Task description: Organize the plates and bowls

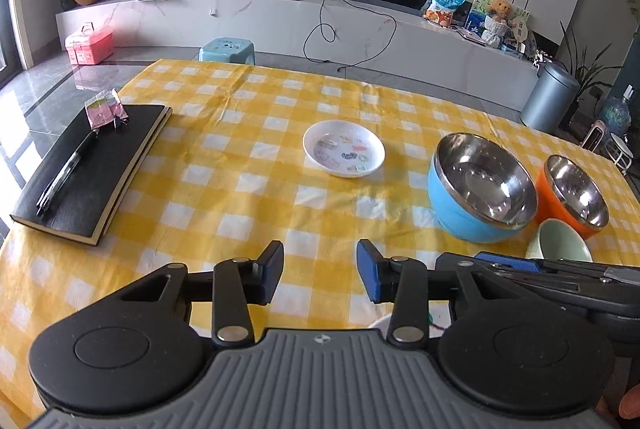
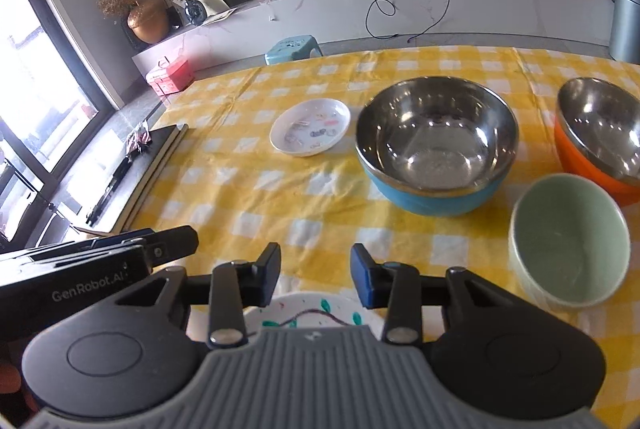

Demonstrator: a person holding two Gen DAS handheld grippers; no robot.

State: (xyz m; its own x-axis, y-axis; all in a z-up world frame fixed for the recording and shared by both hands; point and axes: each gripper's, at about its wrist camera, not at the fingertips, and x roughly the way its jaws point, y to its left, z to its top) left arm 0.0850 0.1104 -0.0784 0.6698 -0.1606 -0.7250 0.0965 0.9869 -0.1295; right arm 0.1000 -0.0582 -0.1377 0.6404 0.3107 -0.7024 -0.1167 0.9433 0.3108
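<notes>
A small white plate (image 1: 344,153) with printed pictures sits mid-table; it also shows in the right wrist view (image 2: 310,126). A blue steel-lined bowl (image 1: 482,187) (image 2: 436,145), an orange steel-lined bowl (image 1: 574,195) (image 2: 600,135) and a pale green bowl (image 1: 560,241) (image 2: 568,239) stand to its right. A white plate with a painted pattern (image 2: 308,313) lies under my right gripper (image 2: 316,275). My left gripper (image 1: 320,271) is open and empty above the cloth. My right gripper is open and empty, and its body shows in the left wrist view (image 1: 540,281).
A black notebook (image 1: 90,175) with a pen (image 1: 66,173) and a pink packet (image 1: 106,109) lies at the table's left. The yellow checked cloth (image 1: 248,205) covers the table. A blue stool (image 1: 228,49) stands beyond the far edge.
</notes>
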